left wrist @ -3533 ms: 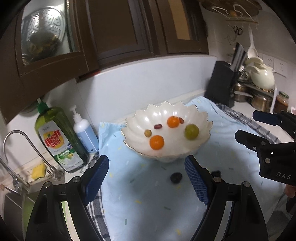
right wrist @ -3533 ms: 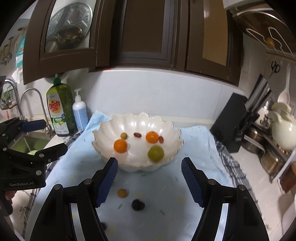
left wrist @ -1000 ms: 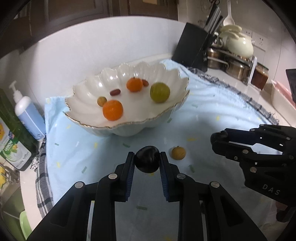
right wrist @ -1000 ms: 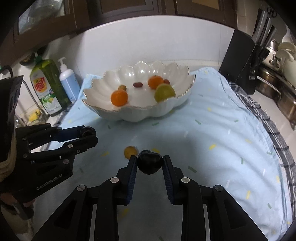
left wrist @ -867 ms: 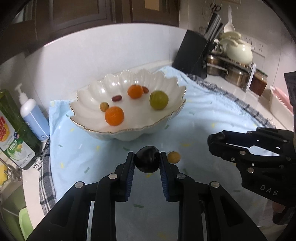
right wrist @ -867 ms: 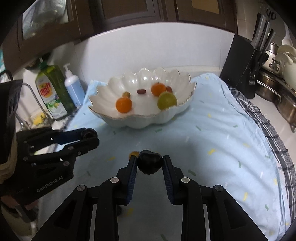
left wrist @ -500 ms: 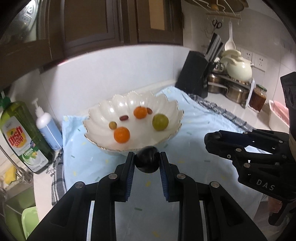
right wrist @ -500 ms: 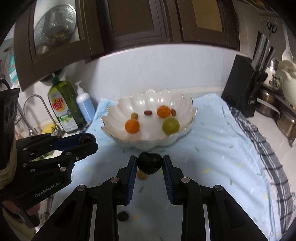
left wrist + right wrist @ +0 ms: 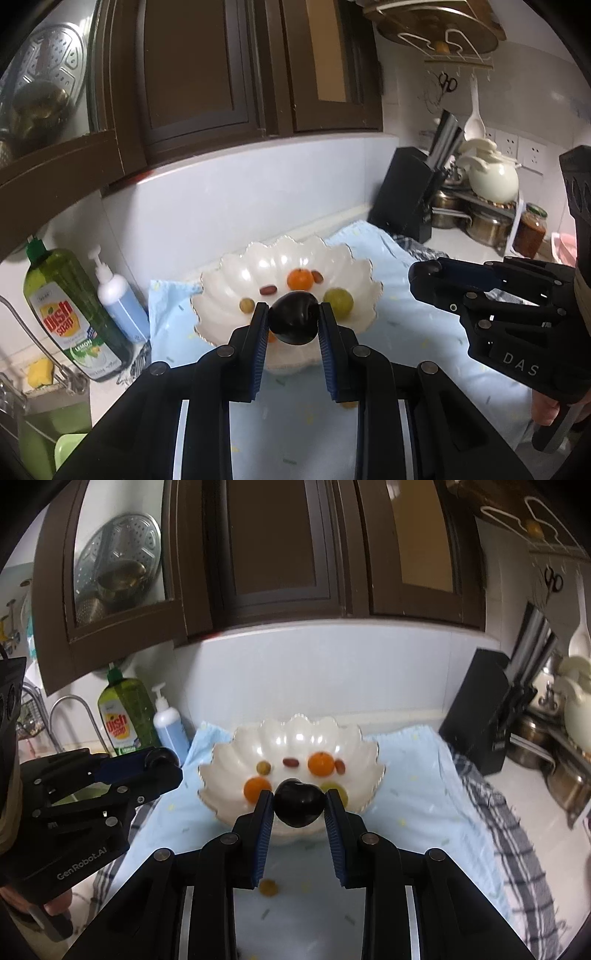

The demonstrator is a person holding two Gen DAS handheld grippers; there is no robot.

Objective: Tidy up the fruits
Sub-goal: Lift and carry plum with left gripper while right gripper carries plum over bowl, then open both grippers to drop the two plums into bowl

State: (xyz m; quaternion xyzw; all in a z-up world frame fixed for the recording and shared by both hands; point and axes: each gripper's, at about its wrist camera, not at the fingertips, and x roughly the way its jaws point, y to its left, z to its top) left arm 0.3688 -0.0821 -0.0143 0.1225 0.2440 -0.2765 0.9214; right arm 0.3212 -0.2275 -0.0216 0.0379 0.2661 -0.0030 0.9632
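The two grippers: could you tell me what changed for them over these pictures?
Both started open over the cloth. Each closed on a dark fruit and lifted it toward the bowl: left gripper, right gripper. The fruits in the bowl and the small yellow fruit on the cloth stayed put.

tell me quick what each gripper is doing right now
Left gripper: shut on a dark plum.
Right gripper: shut on another dark plum.

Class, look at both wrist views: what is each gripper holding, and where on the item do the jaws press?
Each holds a dark fruit pinched at its two opposite sides: left gripper one dark fruit, right gripper another.
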